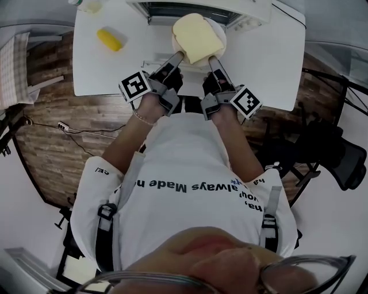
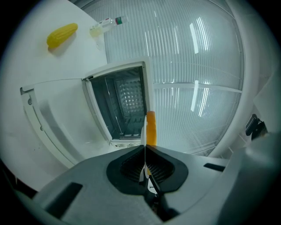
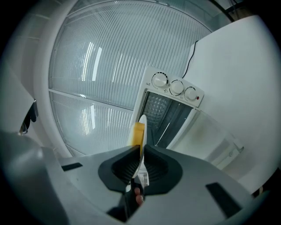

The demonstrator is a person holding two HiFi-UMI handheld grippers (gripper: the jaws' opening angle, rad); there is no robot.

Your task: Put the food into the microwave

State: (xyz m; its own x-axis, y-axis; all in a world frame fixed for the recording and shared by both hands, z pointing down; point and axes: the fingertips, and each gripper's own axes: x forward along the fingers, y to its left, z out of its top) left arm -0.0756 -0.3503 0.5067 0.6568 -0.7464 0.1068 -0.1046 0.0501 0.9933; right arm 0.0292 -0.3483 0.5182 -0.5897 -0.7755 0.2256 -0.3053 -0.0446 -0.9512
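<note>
A white plate [image 1: 217, 30] carrying a pale yellow slice of food [image 1: 197, 35] is held above the white table [image 1: 276, 63], just in front of the open microwave [image 1: 195, 8]. My left gripper [image 1: 177, 56] is shut on the plate's left rim and my right gripper [image 1: 213, 59] on its right rim. In the left gripper view the plate [image 2: 144, 125] and the food [image 2: 150, 127] show edge-on between the closed jaws of the gripper [image 2: 145, 151], before the dark microwave cavity [image 2: 125, 99]. The right gripper view shows the plate [image 3: 143, 123] clamped in the gripper [image 3: 139, 154], with the microwave's knobs [image 3: 175, 88] beyond.
The microwave door [image 2: 57, 114] lies folded down toward me on the table. A yellow corn cob [image 1: 109, 39] rests at the table's left, with a small bottle [image 2: 107, 24] beyond it. A black chair [image 1: 339, 155] stands on the floor at the right.
</note>
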